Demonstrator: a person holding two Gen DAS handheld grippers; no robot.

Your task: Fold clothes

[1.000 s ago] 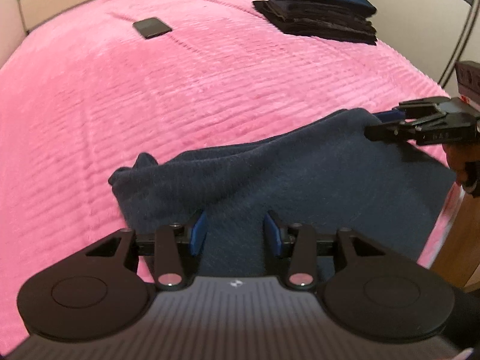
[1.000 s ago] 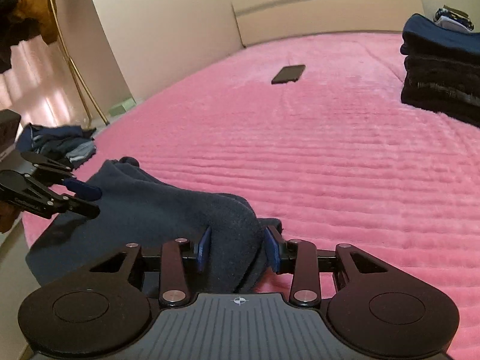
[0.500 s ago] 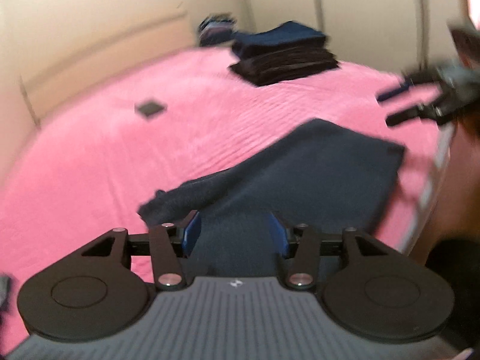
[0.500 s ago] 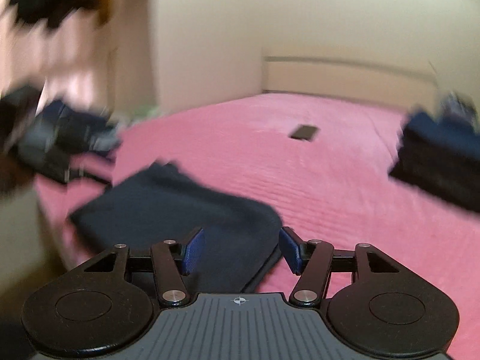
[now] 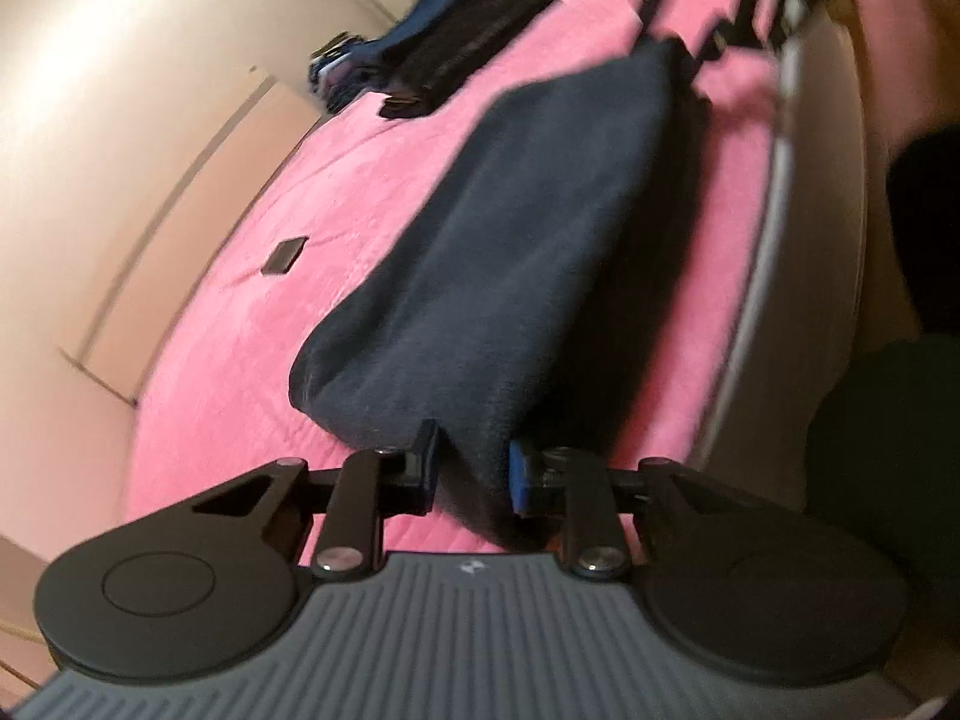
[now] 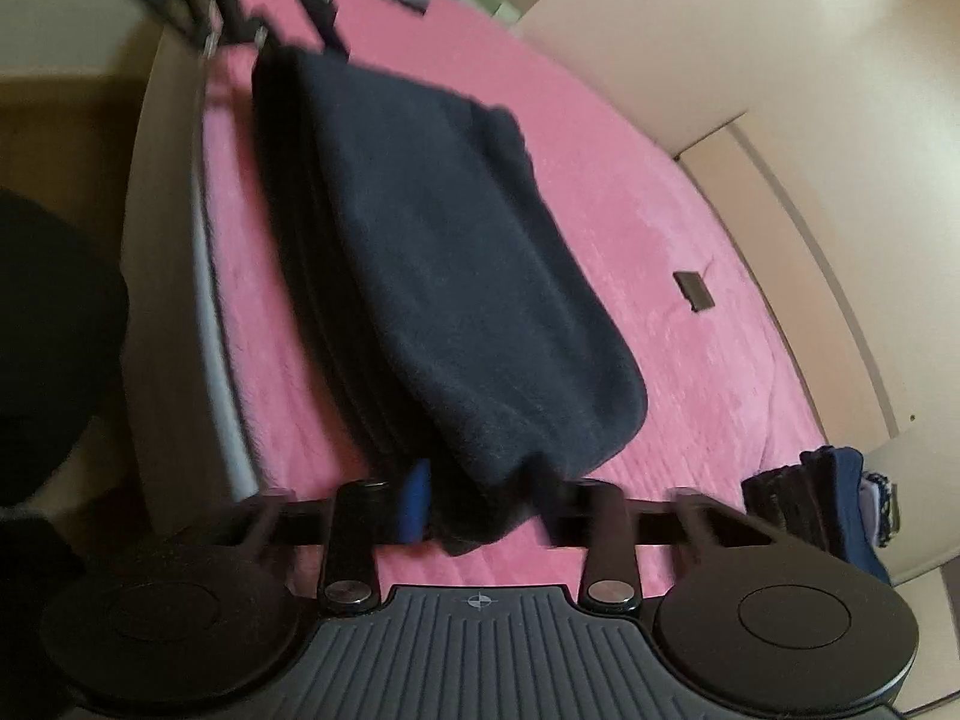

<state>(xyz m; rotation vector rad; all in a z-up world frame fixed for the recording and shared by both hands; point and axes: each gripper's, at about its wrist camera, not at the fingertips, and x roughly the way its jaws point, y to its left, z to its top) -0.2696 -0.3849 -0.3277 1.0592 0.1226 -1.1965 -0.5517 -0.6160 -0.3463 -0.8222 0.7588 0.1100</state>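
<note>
Both grippers pinch opposite ends of a dark folded cloth over a pink bed.

In the left wrist view, the left gripper (image 5: 471, 471) nips the cloth (image 5: 516, 252) at lower centre; the right gripper (image 5: 708, 12), blurred at the upper right, holds the far end. In the right wrist view, the right gripper (image 6: 480, 501) clamps the cloth's near end at lower centre. The cloth spans mid-frame above the bed (image 5: 252, 324). A phone (image 6: 693, 290) lies at right, well apart, and a clothes stack (image 5: 456, 42) sits at the top.
</note>
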